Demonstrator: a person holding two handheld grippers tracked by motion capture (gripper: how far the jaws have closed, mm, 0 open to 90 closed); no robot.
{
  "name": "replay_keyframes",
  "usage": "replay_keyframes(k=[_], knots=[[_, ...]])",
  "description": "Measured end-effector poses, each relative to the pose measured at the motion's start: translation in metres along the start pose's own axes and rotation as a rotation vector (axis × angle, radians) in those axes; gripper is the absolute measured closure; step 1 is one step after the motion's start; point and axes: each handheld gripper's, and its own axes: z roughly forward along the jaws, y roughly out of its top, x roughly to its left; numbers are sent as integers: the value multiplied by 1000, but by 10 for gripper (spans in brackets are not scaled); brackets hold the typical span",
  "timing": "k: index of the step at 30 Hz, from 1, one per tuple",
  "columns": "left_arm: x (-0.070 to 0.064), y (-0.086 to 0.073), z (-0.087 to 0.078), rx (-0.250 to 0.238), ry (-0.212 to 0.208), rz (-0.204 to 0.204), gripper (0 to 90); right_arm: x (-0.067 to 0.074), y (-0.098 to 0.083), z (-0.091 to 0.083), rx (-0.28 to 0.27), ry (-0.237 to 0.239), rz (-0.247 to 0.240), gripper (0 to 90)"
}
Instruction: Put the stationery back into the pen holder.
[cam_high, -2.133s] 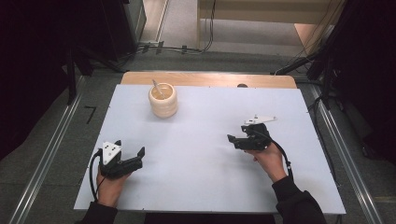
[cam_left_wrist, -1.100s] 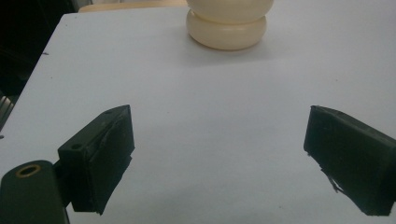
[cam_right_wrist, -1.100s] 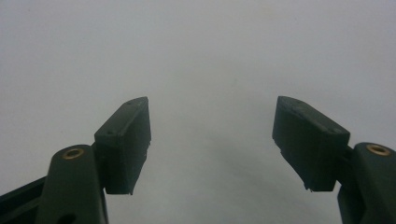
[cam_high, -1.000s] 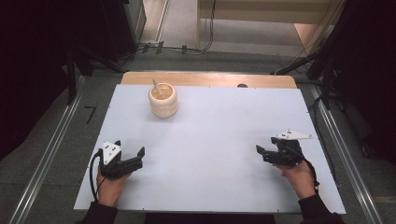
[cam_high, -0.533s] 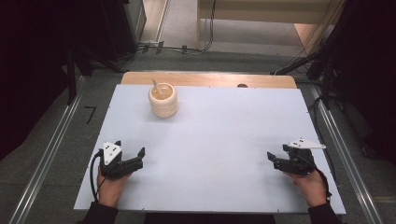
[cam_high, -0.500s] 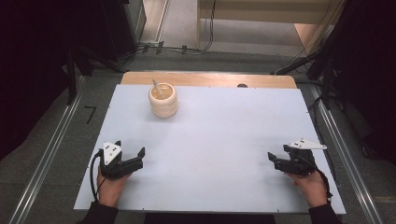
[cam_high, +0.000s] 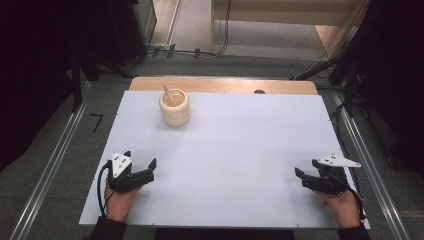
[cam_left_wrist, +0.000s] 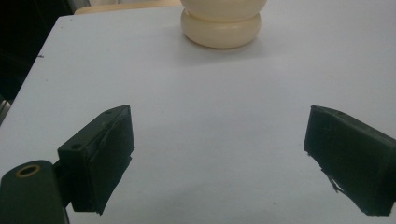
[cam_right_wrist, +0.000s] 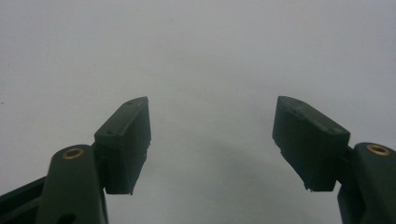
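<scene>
A white worktop (cam_high: 235, 150) carries a cream ribbed pot (cam_high: 174, 107) near its far left, a stick leaning inside. A bare wooden strip (cam_high: 225, 85) runs along the far edge.

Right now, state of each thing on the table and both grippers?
wooden cup: upright at the far left of the table, apart from both grippers.
stick: in the cup, leaning, top end out over the rim.
left gripper: jaws open, empty, low over the near left of the table.
right gripper: jaws open, empty, over bare table near the right edge.
</scene>
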Motion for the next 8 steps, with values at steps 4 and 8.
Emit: replay_keyframes(k=[4, 8], knots=[[0, 0, 0, -2, 1, -4, 91, -6, -4, -5, -9, -5, 5, 262], [0, 2, -1, -8, -3, -26, 81, -10, -9, -11, -18, -12, 18, 261]])
